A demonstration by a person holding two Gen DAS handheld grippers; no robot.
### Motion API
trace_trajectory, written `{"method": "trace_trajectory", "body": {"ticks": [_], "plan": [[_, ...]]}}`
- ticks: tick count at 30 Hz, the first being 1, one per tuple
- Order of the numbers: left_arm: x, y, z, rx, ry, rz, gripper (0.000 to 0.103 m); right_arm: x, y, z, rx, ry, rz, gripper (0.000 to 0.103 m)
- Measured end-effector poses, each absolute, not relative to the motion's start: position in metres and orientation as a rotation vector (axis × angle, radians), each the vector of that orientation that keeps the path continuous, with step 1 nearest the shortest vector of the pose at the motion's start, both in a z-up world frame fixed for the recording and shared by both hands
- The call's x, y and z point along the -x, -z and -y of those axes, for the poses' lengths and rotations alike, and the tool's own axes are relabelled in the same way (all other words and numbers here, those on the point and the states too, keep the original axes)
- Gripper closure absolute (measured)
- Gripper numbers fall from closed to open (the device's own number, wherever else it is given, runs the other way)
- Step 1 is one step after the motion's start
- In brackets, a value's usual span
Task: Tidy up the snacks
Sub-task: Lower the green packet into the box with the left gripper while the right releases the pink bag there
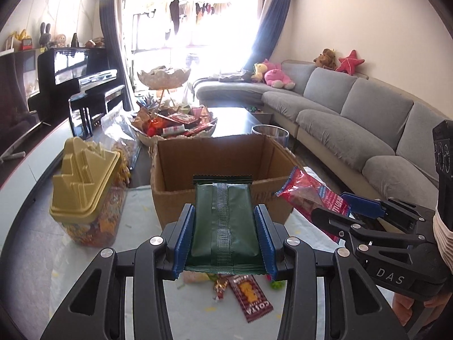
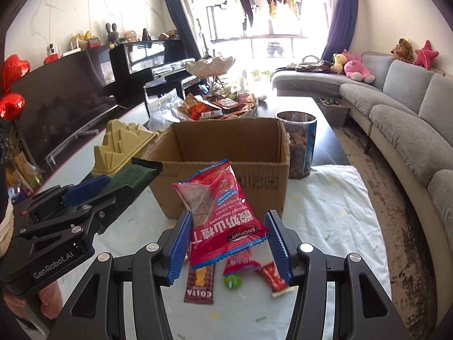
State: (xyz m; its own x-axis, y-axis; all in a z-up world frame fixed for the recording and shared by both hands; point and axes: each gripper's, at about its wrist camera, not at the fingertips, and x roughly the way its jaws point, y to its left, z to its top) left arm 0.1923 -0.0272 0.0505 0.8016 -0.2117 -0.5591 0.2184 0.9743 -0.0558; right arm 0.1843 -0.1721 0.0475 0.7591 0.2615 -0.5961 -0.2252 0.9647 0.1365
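Note:
My left gripper [image 1: 224, 209] is shut on a dark green snack packet [image 1: 222, 226], held above the table just short of an open cardboard box [image 1: 175, 204]. In the right wrist view the right gripper [image 2: 228, 216] is shut on a red yogurt-hawthorn packet [image 2: 223, 212], also lifted in front of the box [image 2: 254, 181]. Each gripper shows in the other's view: the right gripper [image 1: 344, 208] with its red packet [image 1: 308, 189], and the left gripper [image 2: 113, 184] with the green packet [image 2: 136, 174]. From these views the box looks empty inside.
Loose snacks lie on the white cloth [image 2: 334, 198] below: a COTTA bar [image 2: 199, 286], a green candy [image 2: 232, 281], a red bar [image 2: 273, 279]. A gold-lidded jar [image 1: 85, 187] stands left of the box, a clear tub [image 2: 300, 144] to its right, and a tiered snack tray [image 1: 175, 124] behind it.

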Motion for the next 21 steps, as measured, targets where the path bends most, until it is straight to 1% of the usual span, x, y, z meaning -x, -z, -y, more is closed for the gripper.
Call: {"method": "trace_trajectory", "body": {"ticks": [11, 21], "plan": [[-0.257, -0.066, 0.018, -0.034, 0.212, -0.604, 0.060, -0.248, -0.071, 0.165, -0.039, -0.250, -0.645, 0.049], [-0.310, -0.059, 0.021, -0.080, 0.188, -0.652, 0.060, -0.297, -0.067, 0.158, -0.021, -0.227, -0.681, 0.049]]}}
